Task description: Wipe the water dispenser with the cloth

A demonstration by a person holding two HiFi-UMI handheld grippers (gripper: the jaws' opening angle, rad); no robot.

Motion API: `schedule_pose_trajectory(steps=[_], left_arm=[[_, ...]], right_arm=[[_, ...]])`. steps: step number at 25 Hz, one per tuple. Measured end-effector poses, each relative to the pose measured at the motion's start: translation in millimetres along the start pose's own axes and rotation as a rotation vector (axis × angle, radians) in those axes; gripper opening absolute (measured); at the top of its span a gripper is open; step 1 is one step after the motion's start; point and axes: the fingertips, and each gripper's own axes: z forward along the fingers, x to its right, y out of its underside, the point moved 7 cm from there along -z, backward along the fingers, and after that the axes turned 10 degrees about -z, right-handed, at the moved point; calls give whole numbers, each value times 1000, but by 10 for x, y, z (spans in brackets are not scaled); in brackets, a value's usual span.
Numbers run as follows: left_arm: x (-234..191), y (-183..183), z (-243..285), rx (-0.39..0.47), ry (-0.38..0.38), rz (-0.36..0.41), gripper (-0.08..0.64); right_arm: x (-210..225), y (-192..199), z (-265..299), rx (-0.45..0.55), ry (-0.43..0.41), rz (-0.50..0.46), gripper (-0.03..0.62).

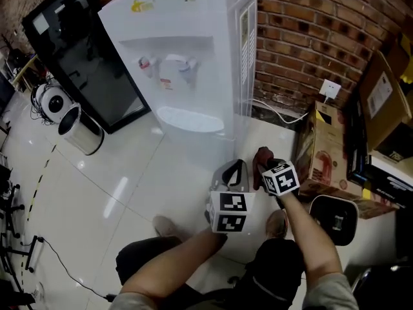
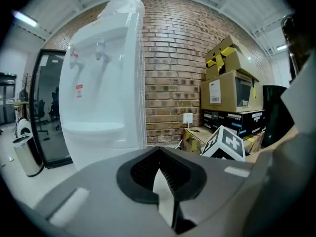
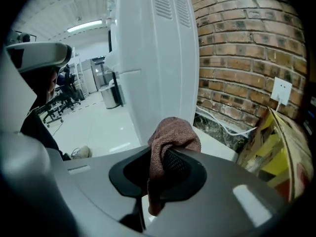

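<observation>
One dispenser, one cloth, two grippers, and the room's odds and ends tallied.

There is one white water dispenser (image 1: 193, 57) with two taps (image 1: 147, 64), and one reddish-brown cloth (image 3: 170, 137). There are two grippers, the left gripper (image 2: 159, 157) and the right gripper (image 3: 155, 158), each with one marker cube (image 1: 229, 212), so two cubes. On the floor are one round bin (image 1: 80, 129) and two shoes (image 1: 166, 225). The brick wall has one socket (image 1: 331, 89). At least three brown cardboard boxes (image 2: 227, 90) and one black box (image 2: 234, 118) stand by it.

The right tool (image 3: 157, 177) pinches a reddish-brown cloth (image 3: 173, 135), which bunches above its jaws. Just beyond stands the white water dispenser (image 3: 158, 58), beside a brick wall (image 3: 242, 53) with 1 white socket (image 3: 282, 90) on it.
</observation>
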Motion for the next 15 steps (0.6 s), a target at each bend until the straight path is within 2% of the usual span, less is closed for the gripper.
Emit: schedule_pose_trajectory(steps=[2, 5, 12, 14, 15], left_arm=[[5, 160, 0, -26, 9, 0, 0], [-7, 414, 95, -76, 17, 18, 0], [-170, 823, 289, -162, 4, 19, 0], [-193, 869, 361, -179, 2, -3, 0], [-186, 875, 395, -183, 4, -12, 0]], right_arm=[[-103, 161, 72, -31, -14, 3, 60], [-123, 456, 278, -73, -16, 60, 61], [-69, 1376, 1027, -292, -48, 198, 71], [-10, 1551, 1182, -318, -58, 234, 95], [18, 1605, 1224, -318, -63, 253, 128]])
